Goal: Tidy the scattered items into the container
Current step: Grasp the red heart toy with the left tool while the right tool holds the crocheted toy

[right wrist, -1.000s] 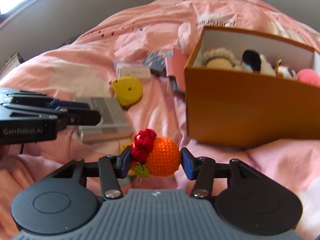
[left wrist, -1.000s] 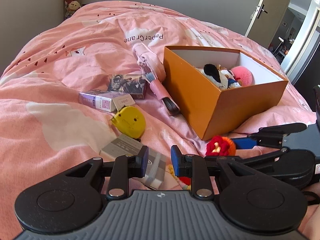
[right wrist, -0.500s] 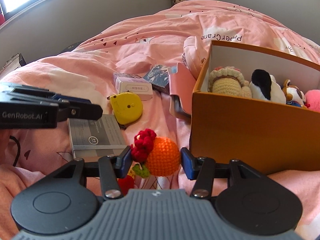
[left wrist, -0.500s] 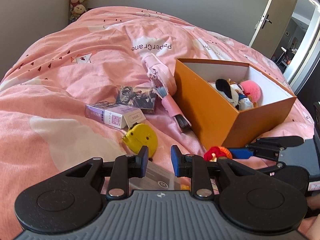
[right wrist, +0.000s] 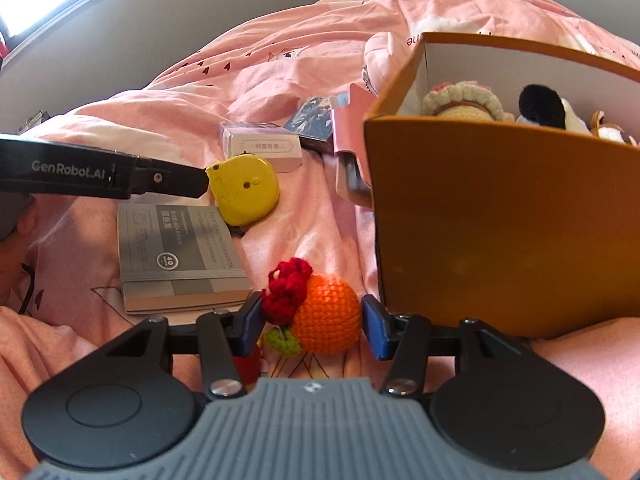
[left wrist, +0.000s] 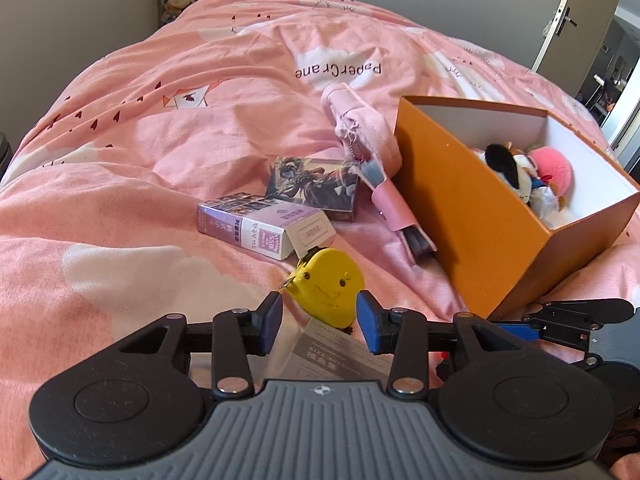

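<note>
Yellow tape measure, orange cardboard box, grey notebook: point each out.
Yellow tape measure (left wrist: 326,292): left wrist view, case face.
Orange cardboard box (right wrist: 508,224): right wrist view, near wall.
Grey notebook (right wrist: 176,248): right wrist view, cover.

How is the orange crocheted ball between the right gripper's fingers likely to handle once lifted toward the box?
The orange crocheted ball is knitted yarn, so it probably squashes a little and grips well in the right gripper. It looks light for its size. Being round, it may roll if dropped on the bedspread; its red flower could snag.
</note>
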A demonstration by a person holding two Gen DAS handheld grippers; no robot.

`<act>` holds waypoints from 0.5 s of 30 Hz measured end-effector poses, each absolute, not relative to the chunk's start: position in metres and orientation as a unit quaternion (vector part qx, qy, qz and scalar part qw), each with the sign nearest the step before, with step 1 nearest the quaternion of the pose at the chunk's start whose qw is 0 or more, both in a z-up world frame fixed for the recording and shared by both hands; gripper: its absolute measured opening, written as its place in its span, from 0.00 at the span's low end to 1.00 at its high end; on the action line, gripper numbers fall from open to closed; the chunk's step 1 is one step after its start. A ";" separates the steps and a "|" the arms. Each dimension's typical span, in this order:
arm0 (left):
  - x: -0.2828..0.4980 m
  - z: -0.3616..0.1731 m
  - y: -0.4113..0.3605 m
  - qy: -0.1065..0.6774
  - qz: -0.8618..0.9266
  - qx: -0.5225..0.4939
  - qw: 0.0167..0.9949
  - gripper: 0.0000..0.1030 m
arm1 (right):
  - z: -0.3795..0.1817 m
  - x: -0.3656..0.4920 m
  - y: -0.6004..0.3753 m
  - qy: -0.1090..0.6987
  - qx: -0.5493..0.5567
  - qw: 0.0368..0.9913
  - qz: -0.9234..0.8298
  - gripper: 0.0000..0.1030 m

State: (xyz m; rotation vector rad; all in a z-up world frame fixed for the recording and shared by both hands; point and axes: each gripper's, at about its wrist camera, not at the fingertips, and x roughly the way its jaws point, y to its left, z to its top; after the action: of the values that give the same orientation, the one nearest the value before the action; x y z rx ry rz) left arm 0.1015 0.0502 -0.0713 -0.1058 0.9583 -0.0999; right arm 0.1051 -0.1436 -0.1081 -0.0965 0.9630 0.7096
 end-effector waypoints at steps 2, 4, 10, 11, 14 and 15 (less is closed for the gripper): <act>0.106 -0.076 0.050 0.476 -0.043 -0.044 0.877 0.51 | -0.112 0.107 -0.145 0.458 -0.037 0.822 0.335 0.53; 0.108 -0.080 0.050 0.496 -0.038 -0.042 0.866 0.51 | -0.114 0.109 -0.146 0.462 -0.032 0.820 0.337 0.53; 0.107 -0.081 0.051 0.528 -0.059 -0.041 0.846 0.53 | -0.118 0.112 -0.149 0.465 -0.016 0.817 0.340 0.53; 0.106 -0.081 0.051 0.528 -0.060 -0.043 0.846 0.53 | -0.118 0.112 -0.149 0.465 -0.014 0.817 0.340 0.53; 0.108 -0.075 0.055 0.513 -0.061 -0.065 0.853 0.53 | -0.114 0.110 -0.152 0.457 -0.012 0.822 0.339 0.53; 0.109 -0.073 0.054 0.509 -0.064 -0.068 0.856 0.53 | -0.112 0.108 -0.153 0.454 -0.013 0.824 0.338 0.53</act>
State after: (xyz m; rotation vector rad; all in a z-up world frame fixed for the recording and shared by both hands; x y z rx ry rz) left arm 0.1093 0.0545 -0.0729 -0.1429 1.0692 -0.1351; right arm 0.1077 -0.1527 -0.1118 -0.0267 0.9657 0.7197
